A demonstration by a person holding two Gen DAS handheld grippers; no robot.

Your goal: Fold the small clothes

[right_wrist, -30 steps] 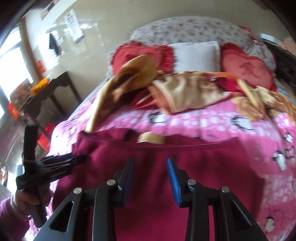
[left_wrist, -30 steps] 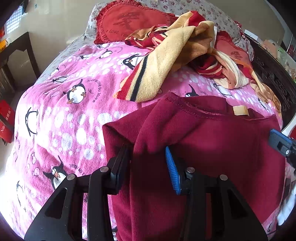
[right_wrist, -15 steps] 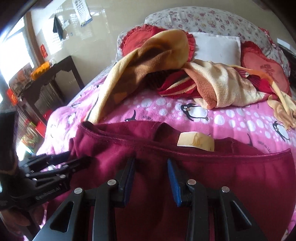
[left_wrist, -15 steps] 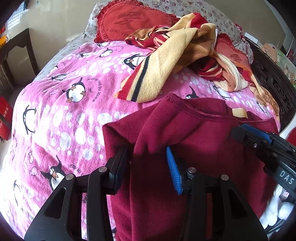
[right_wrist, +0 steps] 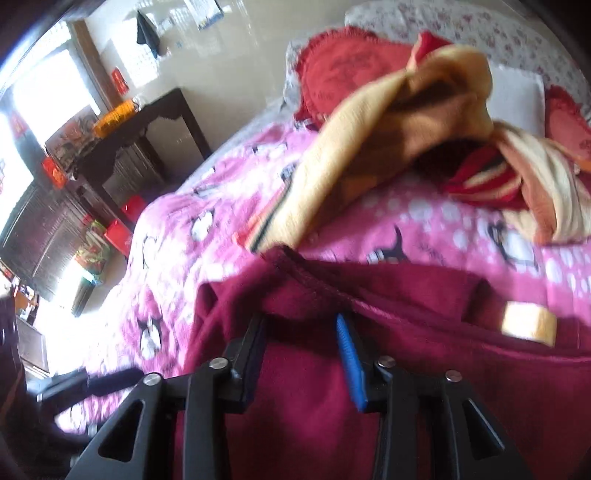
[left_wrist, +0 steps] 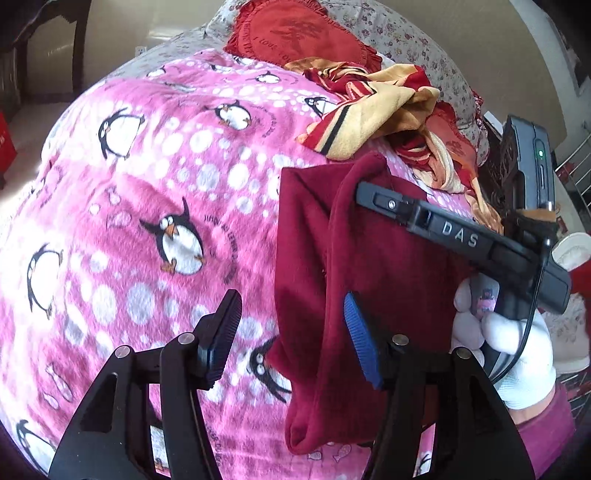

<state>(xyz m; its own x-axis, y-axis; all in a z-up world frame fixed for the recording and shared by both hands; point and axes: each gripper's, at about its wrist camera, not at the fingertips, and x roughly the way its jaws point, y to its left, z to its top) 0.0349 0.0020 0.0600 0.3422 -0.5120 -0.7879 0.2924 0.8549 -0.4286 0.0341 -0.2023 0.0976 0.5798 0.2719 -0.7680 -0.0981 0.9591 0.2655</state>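
Observation:
A dark red fleece garment lies folded over on the pink penguin blanket; it also shows in the right wrist view with a tan label. My left gripper is open and empty, its left finger over the blanket, its right finger at the garment's left fold. My right gripper has its jaws apart on the garment's hemmed edge; whether it pinches the cloth is unclear. It reaches across the garment in the left wrist view, held by a white-gloved hand.
A heap of yellow and red striped clothes lies further up the bed, also in the right wrist view. Red heart cushions sit at the headboard. A dark side table stands left of the bed.
My left gripper has opened wider and let go of the garment's left edge. My right gripper has swung left across the garment, which is now folded narrower.

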